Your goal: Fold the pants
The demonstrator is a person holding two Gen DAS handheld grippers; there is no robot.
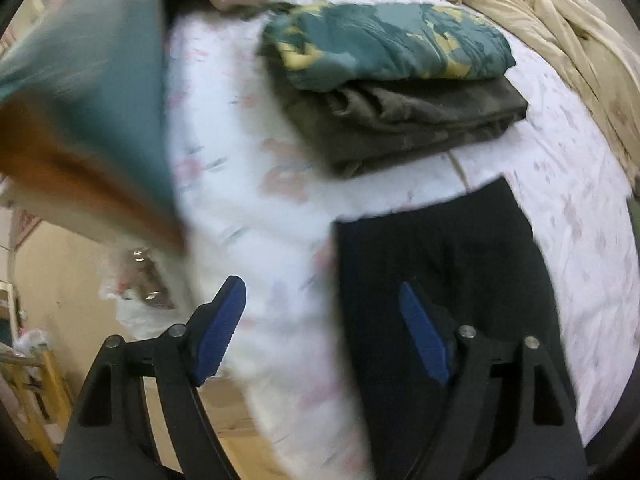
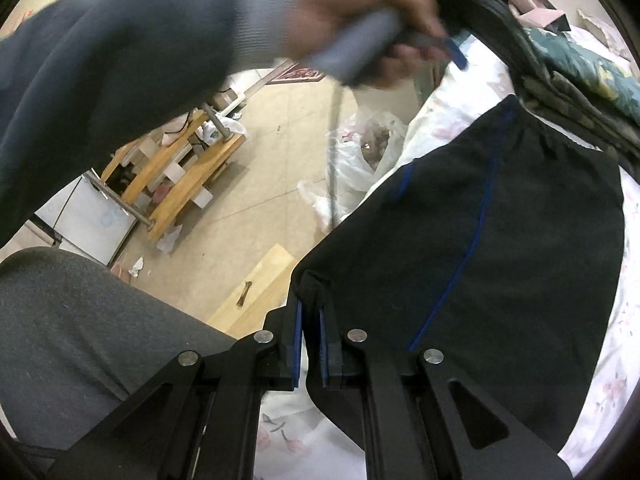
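Pants [image 2: 500, 240], black with blue piping, spread flat on floral bedsheet [image 1: 248, 168], right gripper [image 2: 310, 344] pinching a bunched corner at the bed's edge, left gripper [image 1: 320, 332] hovering above with fingers wide and empty, folded clothes stack [image 1: 392, 80] just beyond the pants.

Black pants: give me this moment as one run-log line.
left gripper: open, empty, above bedsheet | right gripper: shut on black pants edge | pants on bed, beside folded stack
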